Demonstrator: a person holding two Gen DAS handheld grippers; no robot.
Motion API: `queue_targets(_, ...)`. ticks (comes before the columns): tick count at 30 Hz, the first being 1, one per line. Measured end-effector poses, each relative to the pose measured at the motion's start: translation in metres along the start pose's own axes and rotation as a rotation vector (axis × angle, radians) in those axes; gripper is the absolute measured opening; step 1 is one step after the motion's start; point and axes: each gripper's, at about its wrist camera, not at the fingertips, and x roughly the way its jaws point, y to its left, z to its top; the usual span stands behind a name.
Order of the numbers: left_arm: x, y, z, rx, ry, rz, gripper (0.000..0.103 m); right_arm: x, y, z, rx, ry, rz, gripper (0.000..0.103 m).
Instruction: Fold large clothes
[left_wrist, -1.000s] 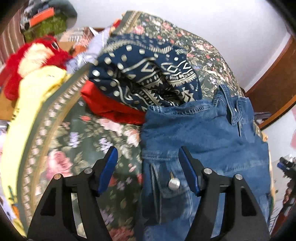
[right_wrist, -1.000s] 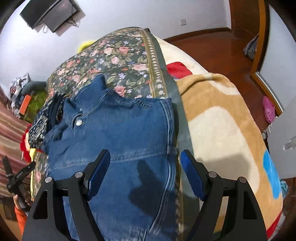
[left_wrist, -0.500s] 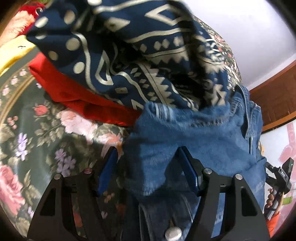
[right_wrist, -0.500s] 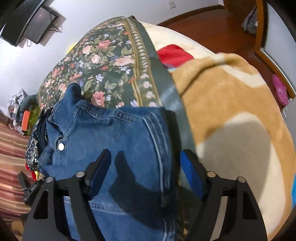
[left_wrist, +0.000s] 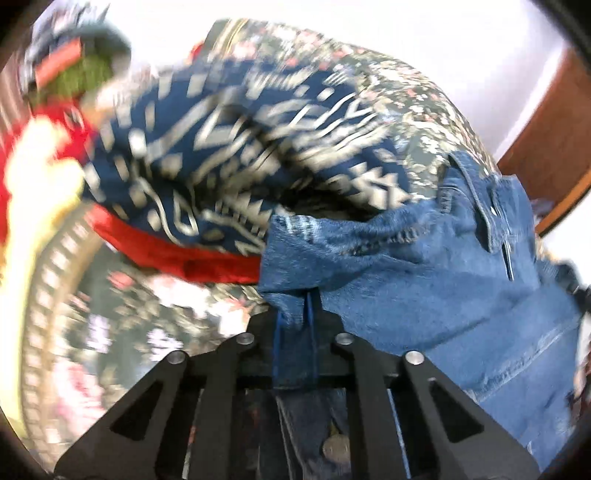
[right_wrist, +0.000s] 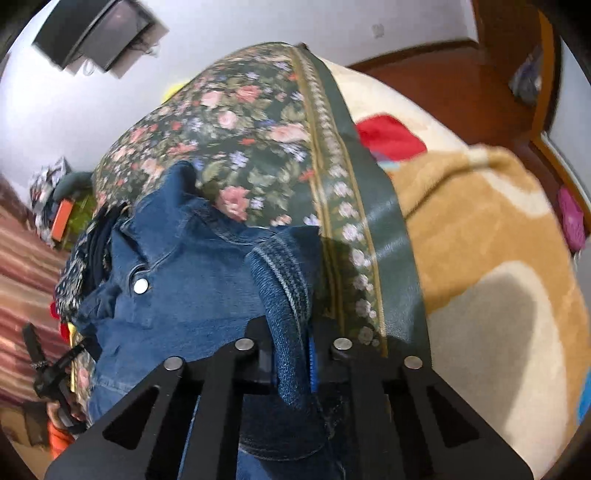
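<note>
Though bunched — jacket (left_wrist: 424, 280) inside gripper (left_wrist: 295, 321)

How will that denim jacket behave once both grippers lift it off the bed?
The denim jacket will probably sag between the two pinches: it already bunches and folds where the left gripper and right gripper have just closed on its edges. The thick seamed hem suggests it is fairly heavy for cloth. It may drag the patterned navy garment touching its collar.

Denim jacket (right_wrist: 192, 295): mid-blue, silver snap buttons. Bedspread (right_wrist: 240, 122): dark green, pink floral print, gold-edged border. Blanket (right_wrist: 480, 229): tan with cream shapes. Patterned cloth (left_wrist: 229, 140): navy, cream geometric print. Garment beneath (left_wrist: 177, 254): red.
</note>
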Motion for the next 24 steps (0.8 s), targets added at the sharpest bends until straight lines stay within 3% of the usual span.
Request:
queue_targets(2, -0.02, -0.012, 0.002, 0.049, -0.042, 0.026, 0.005, -0.012, 0.013, 0.001, -0.05, -0.035, -0.042, 0.009)
queue_targets(10, -0.106, -0.054, 0.028, 0.159, -0.262, 0.082, 0.003, -0.056, 0.042, 0.021, -0.137, -0.173, -0.068, 0.008)
queue_targets(13, -0.125, -0.064, 0.042, 0.174, -0.327, 0.063, 0.003, -0.064, 0.056, 0.032, -0.191, -0.188, -0.071, 0.008)
queue_targets(18, -0.12, -0.074, 0.07, 0.155, -0.363, 0.041, 0.001, -0.066, 0.067, 0.046, -0.224, -0.234, -0.088, 0.008)
queue_targets(21, -0.117, -0.069, 0.088, 0.144, -0.43, 0.098, 0.0, -0.056, 0.064, 0.057, -0.212, -0.242, -0.109, 0.008)
queue_targets(24, -0.108, -0.058, 0.108, 0.125, -0.408, 0.077, 0.0, -0.033, 0.057, 0.064, -0.187, -0.208, -0.131, 0.008)
